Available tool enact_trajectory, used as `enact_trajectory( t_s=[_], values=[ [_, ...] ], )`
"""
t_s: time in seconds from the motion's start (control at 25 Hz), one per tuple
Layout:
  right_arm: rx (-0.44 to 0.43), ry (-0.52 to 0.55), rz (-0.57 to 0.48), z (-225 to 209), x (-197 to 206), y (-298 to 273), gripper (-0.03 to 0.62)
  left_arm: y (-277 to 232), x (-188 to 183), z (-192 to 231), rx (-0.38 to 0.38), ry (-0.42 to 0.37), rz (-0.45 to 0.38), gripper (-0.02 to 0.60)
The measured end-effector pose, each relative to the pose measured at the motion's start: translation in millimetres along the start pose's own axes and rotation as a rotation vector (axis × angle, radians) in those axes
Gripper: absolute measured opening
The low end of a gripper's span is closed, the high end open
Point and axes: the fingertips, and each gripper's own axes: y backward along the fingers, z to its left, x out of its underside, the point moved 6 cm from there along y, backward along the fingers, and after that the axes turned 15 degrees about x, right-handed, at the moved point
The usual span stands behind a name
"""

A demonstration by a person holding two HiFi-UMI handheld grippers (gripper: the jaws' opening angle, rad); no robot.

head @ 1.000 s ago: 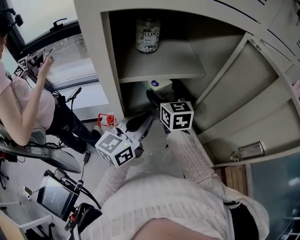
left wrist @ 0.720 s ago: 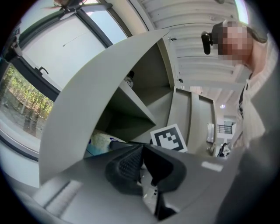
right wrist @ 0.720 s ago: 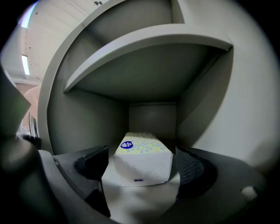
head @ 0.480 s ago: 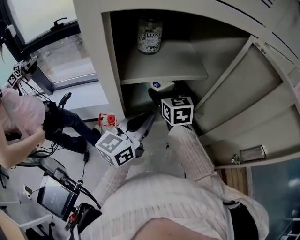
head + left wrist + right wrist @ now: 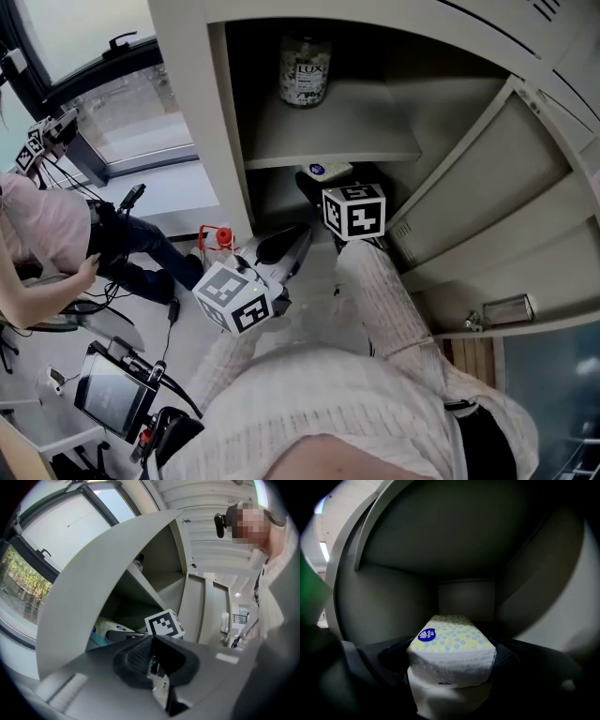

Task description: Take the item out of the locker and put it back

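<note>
Right gripper pinches the soft white tissue pack with dotted yellow top inside the grey metal locker's lower compartment, with open room at 12 o'clock. Left gripper, outside the locker, has its claw pressed together.

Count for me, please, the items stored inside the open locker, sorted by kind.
Bottle: 1, on the upper shelf
Tissue pack: 1, in the lower compartment, between the jaws of the right gripper
Total: 2
</note>
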Motion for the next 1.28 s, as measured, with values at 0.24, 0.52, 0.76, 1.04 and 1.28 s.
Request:
enact_trajectory(
  t_s=[0.24, 0.52, 0.76, 1.04, 1.28],
  values=[
    [-0.031, -0.002, 0.050, 2, 3, -9, 0.488, 0, 1, -1, 0.000, 0.002, 0.000, 0.008],
    [-0.019, -0.030, 0.059, -2, 5, -14, 0.478, 1, 2, -5, 0.004, -0.010, 0.007, 0.008],
    [0.014, -0.023, 0.055, -1, 4, -11, 0.457, 4, 3, -11, -0.002, -0.012, 0.010, 0.008],
    [0.010, -0.055, 0.069, 1, 8, 7, 0.449, 7, 8, -18, -0.032, -0.026, 0.030, 0.008],
    [-0.015, -0.094, 0.062, 7, 16, 32, 0.442, 10, 7, -26, -0.049, -0.043, 0.025, 0.008]
  ],
)
